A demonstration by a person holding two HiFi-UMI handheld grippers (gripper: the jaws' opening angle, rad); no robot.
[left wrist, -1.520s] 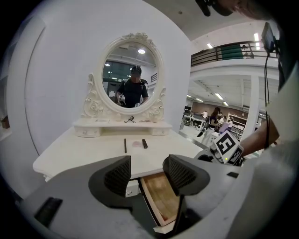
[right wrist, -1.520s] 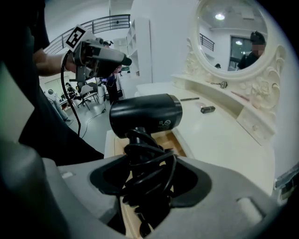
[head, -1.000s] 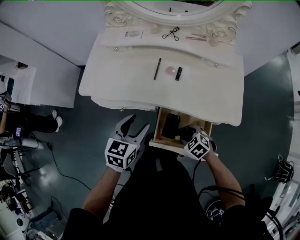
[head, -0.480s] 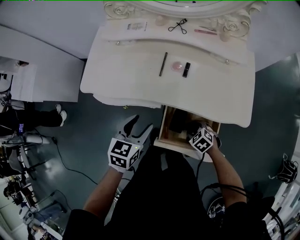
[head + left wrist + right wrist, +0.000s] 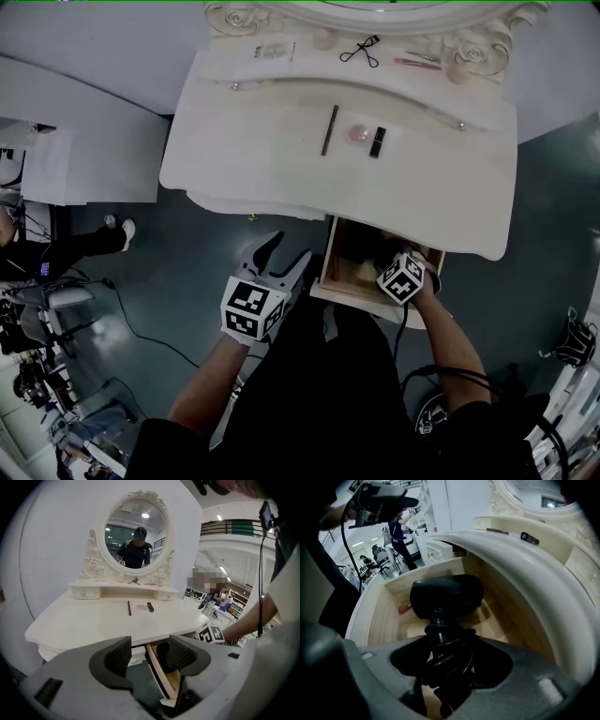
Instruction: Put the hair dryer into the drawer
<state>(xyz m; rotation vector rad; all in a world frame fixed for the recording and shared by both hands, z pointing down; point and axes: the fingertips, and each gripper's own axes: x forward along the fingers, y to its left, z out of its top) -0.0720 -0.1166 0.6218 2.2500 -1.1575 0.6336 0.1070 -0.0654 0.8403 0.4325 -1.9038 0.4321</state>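
Hair dryer apparently between right tongs

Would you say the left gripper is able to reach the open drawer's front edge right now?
Probably yes: the left gripper, open and empty, hangs just left of the drawer with nothing between; the right gripper holds the hair dryer inside it.

Left claw gapes; right claw grips, angled down.

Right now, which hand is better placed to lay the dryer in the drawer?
Right. The right tool grips the dryer by its handle, and the dryer hangs inside the open drawer. The left tool is open, empty, and beside the drawer.
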